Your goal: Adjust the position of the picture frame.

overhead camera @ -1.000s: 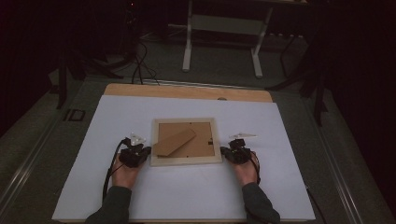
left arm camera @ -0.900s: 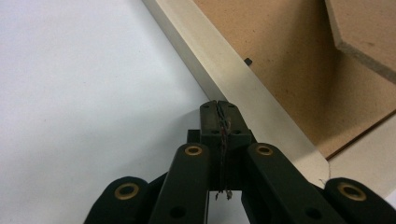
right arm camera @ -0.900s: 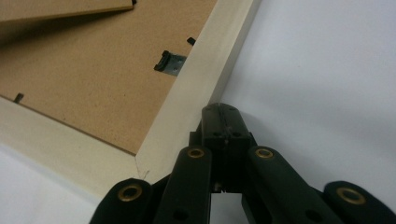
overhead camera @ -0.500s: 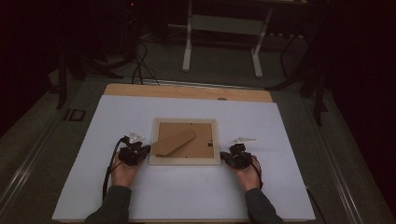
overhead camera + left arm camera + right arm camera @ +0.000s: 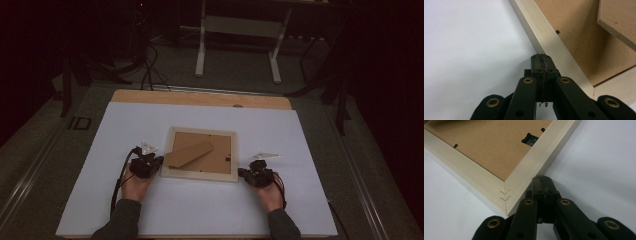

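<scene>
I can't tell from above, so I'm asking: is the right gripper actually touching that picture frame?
Touching, it seems. In the right gripper view the shut fingers press tip-first against the outer side of the picture frame near its corner, with no white table showing between them.

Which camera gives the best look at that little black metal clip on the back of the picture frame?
The right gripper view: the black clip sits large and sharp on the brown backing beside the pale frame. The high view shows it as a tiny dark speck. The left gripper view shows a different small tab.
</scene>
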Demonstrator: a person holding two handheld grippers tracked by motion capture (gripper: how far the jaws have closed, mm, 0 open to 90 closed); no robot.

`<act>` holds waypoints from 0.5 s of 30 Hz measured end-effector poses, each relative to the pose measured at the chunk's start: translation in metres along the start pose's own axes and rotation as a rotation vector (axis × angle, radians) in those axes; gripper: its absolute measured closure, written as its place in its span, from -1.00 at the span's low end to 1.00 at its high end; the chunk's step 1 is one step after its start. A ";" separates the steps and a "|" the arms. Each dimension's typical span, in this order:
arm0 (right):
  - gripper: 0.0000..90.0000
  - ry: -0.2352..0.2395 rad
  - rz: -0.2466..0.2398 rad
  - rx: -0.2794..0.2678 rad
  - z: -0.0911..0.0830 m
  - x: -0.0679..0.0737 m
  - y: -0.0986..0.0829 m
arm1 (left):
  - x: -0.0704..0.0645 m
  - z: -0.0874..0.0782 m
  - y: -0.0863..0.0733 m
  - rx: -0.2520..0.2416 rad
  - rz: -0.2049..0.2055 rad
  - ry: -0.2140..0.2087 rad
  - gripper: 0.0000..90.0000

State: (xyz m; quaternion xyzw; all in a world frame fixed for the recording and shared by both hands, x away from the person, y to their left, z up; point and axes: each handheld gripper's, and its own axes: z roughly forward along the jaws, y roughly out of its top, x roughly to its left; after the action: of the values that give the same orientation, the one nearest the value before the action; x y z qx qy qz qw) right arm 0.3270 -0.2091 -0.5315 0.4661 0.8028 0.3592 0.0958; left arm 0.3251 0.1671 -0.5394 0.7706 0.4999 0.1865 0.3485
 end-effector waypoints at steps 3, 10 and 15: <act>1.00 -0.019 0.007 -0.003 -0.003 -0.005 -0.001 | -0.007 -0.001 0.000 0.009 0.015 -0.007 1.00; 1.00 -0.005 0.025 -0.016 -0.006 -0.016 -0.004 | -0.016 -0.005 -0.004 0.016 0.014 -0.034 1.00; 1.00 -0.004 0.041 -0.033 -0.007 -0.022 -0.005 | -0.021 -0.006 -0.005 0.017 0.029 -0.042 1.00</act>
State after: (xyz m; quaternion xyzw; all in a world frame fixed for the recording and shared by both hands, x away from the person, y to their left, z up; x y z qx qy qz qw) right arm 0.3318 -0.2318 -0.5341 0.4816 0.7869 0.3732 0.0975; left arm 0.3092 0.1519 -0.5377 0.7846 0.4828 0.1711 0.3494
